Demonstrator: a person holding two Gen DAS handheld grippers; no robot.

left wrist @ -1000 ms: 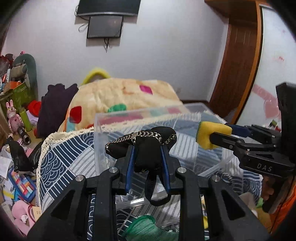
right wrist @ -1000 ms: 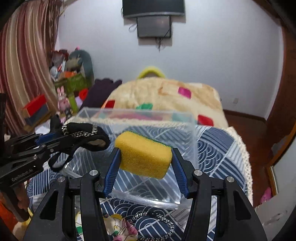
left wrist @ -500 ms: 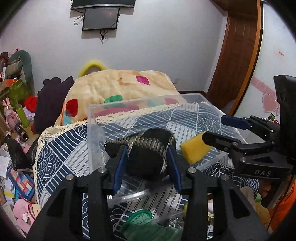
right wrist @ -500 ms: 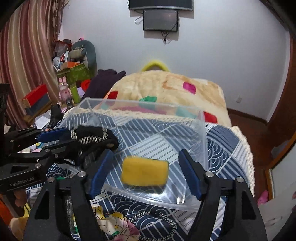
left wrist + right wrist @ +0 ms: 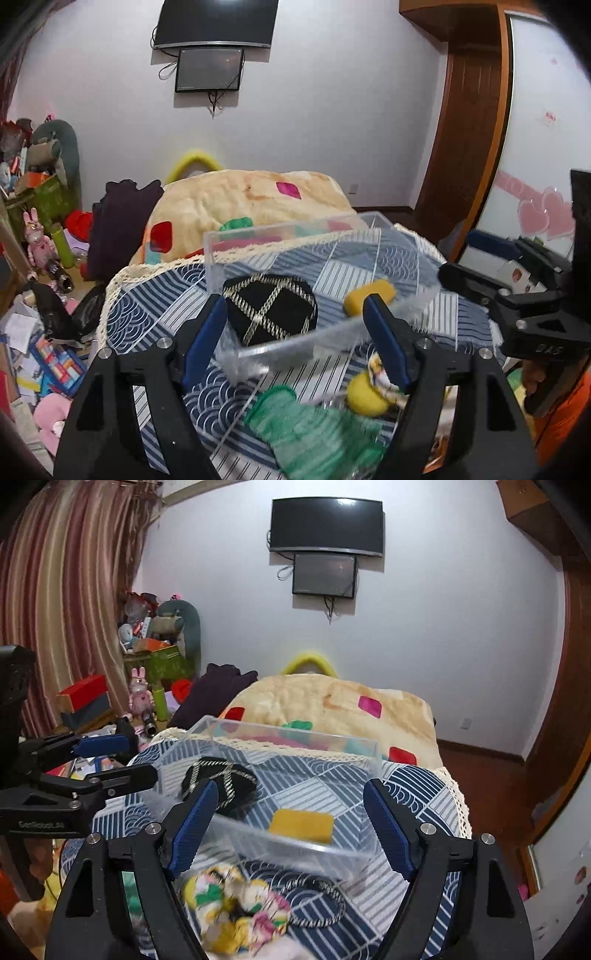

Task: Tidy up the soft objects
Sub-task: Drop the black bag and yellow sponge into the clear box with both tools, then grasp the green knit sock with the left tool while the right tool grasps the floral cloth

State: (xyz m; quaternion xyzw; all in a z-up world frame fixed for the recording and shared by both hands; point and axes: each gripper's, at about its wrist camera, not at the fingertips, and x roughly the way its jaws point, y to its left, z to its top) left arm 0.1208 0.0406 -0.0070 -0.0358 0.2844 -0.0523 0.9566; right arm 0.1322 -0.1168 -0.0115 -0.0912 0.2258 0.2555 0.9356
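Observation:
A clear plastic box (image 5: 229,236) (image 5: 375,751) stands on the blue patterned tablecloth (image 5: 147,306). Inside it lie a black pouch with a silver chain (image 5: 271,308) (image 5: 221,779) on the left and a yellow sponge (image 5: 367,291) (image 5: 301,825) on the right. My left gripper (image 5: 295,332) is open and empty, in front of the box. My right gripper (image 5: 288,825) is open and empty, also in front of the box. In front of the box lie a green cloth (image 5: 314,432), a floral scrunchie (image 5: 236,908) and a chain loop (image 5: 317,904).
A patterned blanket (image 5: 251,203) covers a mound behind the table. Toys and boxes crowd the left side (image 5: 40,221). A wooden door frame (image 5: 465,147) is at right. Screens (image 5: 325,554) hang on the far wall.
Both grippers have opened. The black pouch and the yellow sponge dropped from the jaws and now lie in the box. Both grippers have pulled back toward the near side.

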